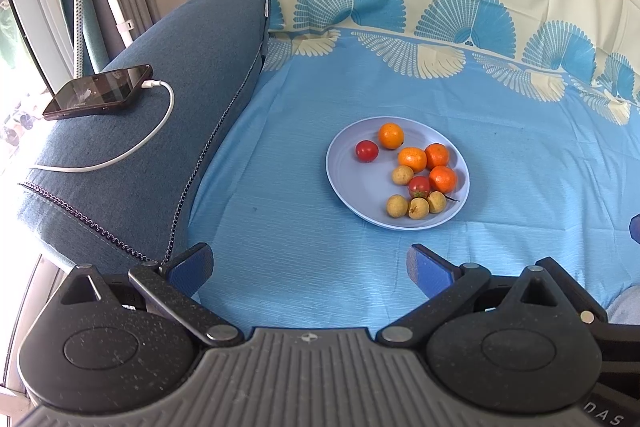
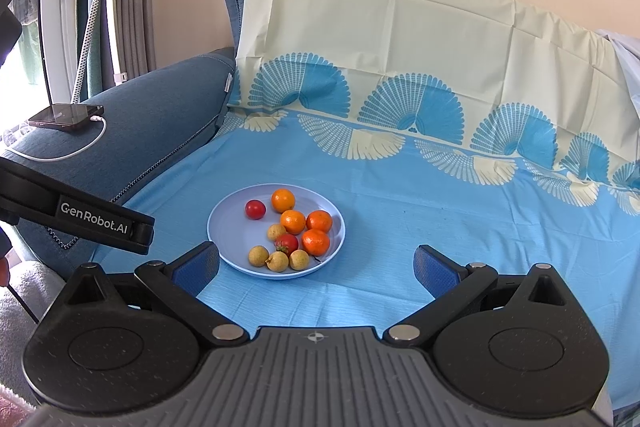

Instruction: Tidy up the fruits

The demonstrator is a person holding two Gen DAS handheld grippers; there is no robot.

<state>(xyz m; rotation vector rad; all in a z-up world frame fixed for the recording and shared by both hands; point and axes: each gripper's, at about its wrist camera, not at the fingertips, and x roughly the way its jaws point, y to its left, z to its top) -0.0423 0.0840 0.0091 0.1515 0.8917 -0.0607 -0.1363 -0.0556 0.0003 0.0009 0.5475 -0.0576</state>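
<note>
The fruits sit all mixed up on a round pale blue plate (image 1: 344, 183) that rests on the blue sheet (image 1: 280, 235), near the middle of the left wrist picture. The left gripper (image 1: 310, 267) is at the bottom of that picture with its two fingers spread wide and nothing between them. The plate lies ahead of it, a bit up and to the right. In the right wrist picture the plate (image 2: 228, 231) is just above the right gripper (image 2: 316, 267) and a bit to the left, almost touching the left blue pad. The right gripper is spread wide too and holds nothing. So I think the right gripper is the nearer one. The closest fruits to it are three small tan ones (image 2: 277, 261) in a row along the plate's near edge. The oranges (image 2: 315, 242) and a red fruit (image 2: 255, 209) sit farther back.
</note>
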